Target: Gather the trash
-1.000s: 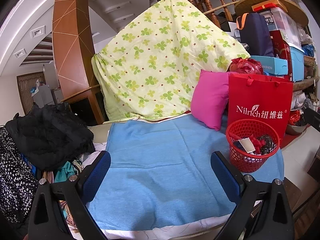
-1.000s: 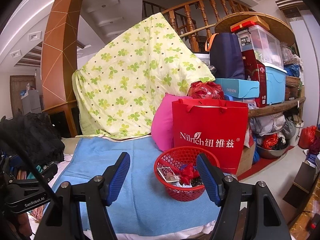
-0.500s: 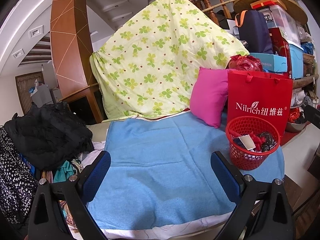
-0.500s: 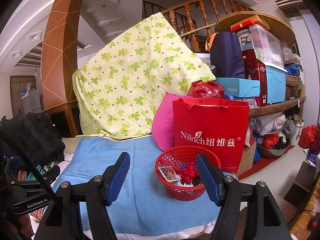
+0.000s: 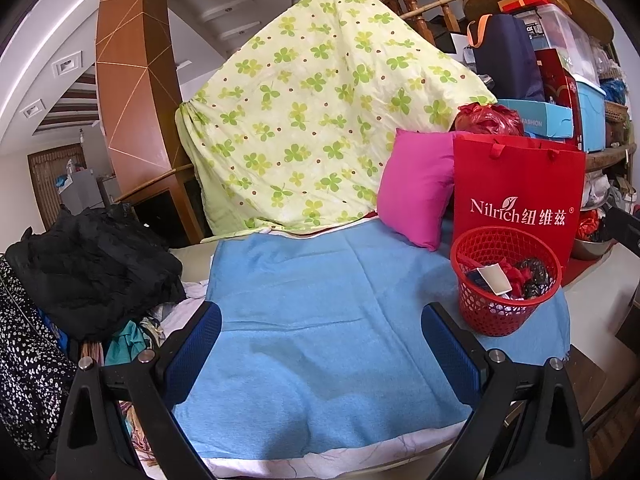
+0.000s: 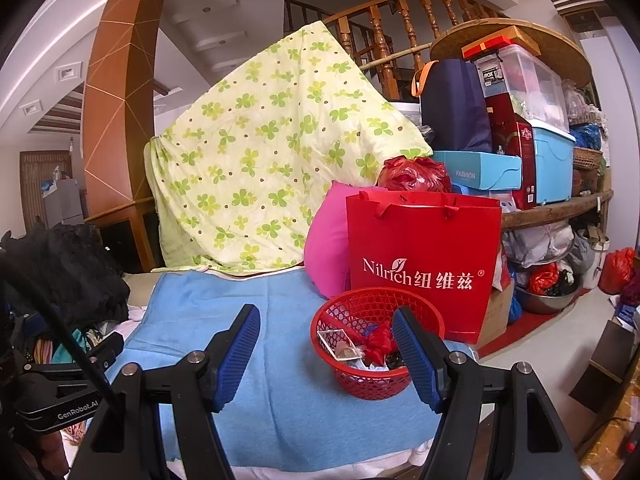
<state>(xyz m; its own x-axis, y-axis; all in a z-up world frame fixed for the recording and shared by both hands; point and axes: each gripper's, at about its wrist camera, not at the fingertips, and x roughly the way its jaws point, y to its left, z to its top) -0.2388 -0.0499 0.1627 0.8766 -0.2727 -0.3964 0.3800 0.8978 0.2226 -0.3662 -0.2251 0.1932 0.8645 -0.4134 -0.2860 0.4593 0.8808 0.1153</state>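
A red mesh basket (image 5: 505, 280) (image 6: 376, 354) stands on the right part of a blue blanket (image 5: 320, 320) (image 6: 256, 360) and holds several pieces of trash: a card, red scraps, dark wrappers. My left gripper (image 5: 320, 344) is open and empty, held above the near middle of the blanket, left of the basket. My right gripper (image 6: 326, 354) is open and empty, just in front of the basket, its right finger overlapping the basket's rim in view. The left gripper's body shows at the lower left of the right wrist view (image 6: 60, 384).
A red Nilrich paper bag (image 5: 518, 196) (image 6: 424, 256) stands behind the basket, beside a pink pillow (image 5: 416, 188). A green clover quilt (image 5: 320, 120) hangs at the back. Black clothes (image 5: 88, 268) pile at the left. Stacked boxes and shelves (image 6: 536, 140) fill the right.
Both views have shifted only slightly; the basket sits a little lower and nearer in the right wrist view. Both grippers stay open and empty.
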